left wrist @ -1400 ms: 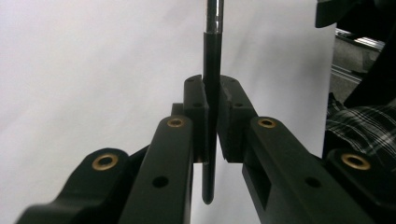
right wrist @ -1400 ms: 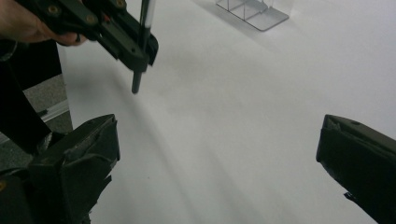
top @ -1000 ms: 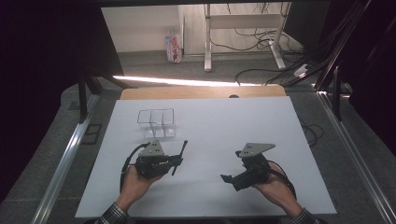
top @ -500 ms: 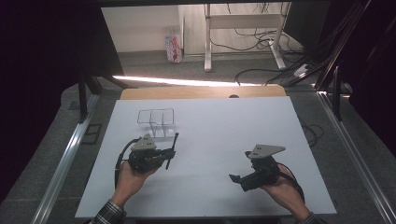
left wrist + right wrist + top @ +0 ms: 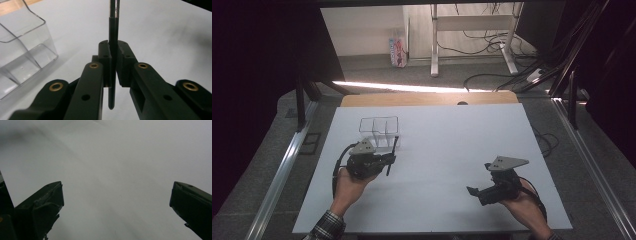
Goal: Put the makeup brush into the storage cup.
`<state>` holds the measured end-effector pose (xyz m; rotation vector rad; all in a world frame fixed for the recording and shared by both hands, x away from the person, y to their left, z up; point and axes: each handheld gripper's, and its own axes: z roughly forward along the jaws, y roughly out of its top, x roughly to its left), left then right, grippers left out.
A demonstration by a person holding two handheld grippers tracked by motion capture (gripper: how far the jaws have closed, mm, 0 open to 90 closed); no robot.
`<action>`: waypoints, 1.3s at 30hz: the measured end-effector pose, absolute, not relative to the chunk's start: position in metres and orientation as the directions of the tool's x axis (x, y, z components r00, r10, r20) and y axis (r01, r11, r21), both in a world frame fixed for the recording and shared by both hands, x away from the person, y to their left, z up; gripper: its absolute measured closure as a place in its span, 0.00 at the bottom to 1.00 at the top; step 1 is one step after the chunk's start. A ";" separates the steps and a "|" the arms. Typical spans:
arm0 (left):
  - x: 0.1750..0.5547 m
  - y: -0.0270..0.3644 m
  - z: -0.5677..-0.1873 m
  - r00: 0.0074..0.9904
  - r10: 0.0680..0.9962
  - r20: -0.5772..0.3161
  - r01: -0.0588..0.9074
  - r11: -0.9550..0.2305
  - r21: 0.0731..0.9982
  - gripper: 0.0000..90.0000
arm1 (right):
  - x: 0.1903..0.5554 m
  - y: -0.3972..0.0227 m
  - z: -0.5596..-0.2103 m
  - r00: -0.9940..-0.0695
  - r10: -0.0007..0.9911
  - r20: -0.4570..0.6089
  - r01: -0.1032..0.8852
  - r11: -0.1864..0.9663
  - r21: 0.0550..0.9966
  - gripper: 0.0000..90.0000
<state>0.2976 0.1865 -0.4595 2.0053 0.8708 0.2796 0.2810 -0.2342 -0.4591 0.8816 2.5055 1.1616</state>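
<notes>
Both hands have shifted since the earlier frames: in the high view the left gripper [image 5: 388, 156] has slid left and toward the clear box [image 5: 379, 131], while the right gripper [image 5: 473, 191] has drifted right and back toward the near edge of the white table [image 5: 452, 145]. A thin dark pen [image 5: 392, 156] sits in the left jaws, reaching up close beside the box's near wall; whether it touches the wall I cannot tell. The right gripper lies well apart from both, low over bare table.

From the left gripper view, the jaws are clamped on the pen [image 5: 113, 62], which runs straight along the gap between the pads, its rounded end below them and its metal-ringed upper part rising past the tips. The box [image 5: 23, 47] stands at the left, with thin clear walls and a divider, and looks empty.

Seen from the right gripper view, the jaws stand wide apart with nothing between them, over plain table [image 5: 120, 170].

As a judgement: the pen is light, stiff and smooth, so it could swivel or slip in a narrow pinch; the grip near its lower half looks sound, leaving the long end free to tip into a compartment. The box is light and rigid, likely to skid if nudged, so the pen should go in from above.
</notes>
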 end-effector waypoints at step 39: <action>0.350 0.225 -0.430 0.581 0.805 -0.119 0.482 -0.222 0.848 0.93 | 0.266 -0.289 -0.476 -0.670 0.742 0.027 0.553 0.474 0.685 0.00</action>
